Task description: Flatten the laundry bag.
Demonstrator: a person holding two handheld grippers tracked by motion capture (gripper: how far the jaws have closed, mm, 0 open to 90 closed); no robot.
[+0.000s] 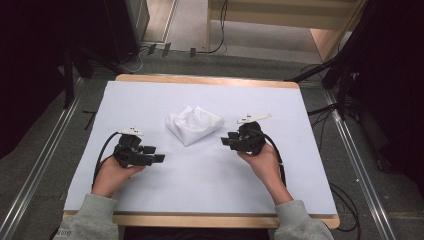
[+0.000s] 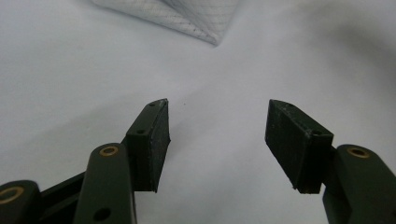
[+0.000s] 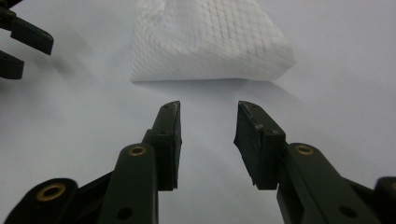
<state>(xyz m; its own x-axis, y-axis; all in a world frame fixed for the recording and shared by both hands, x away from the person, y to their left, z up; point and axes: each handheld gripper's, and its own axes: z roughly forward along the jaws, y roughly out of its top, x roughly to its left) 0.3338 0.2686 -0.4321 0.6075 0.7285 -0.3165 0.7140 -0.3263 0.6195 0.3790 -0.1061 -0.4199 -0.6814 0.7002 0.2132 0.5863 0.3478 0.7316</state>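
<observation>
Right claw [image 3: 207, 123] gapes — white cloth [image 3: 205, 39] just ahead.

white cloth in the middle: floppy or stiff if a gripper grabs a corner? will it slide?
Probably floppy: the white cloth lies crumpled in soft folds, so a pinched corner would likely lift and the rest drape. It looks thin and light, with a fine mesh weave. Pushed, it would likely bunch up or slide on the smooth white table cover rather than roll.

Soft white quilted cloth [image 1: 194, 124]
</observation>
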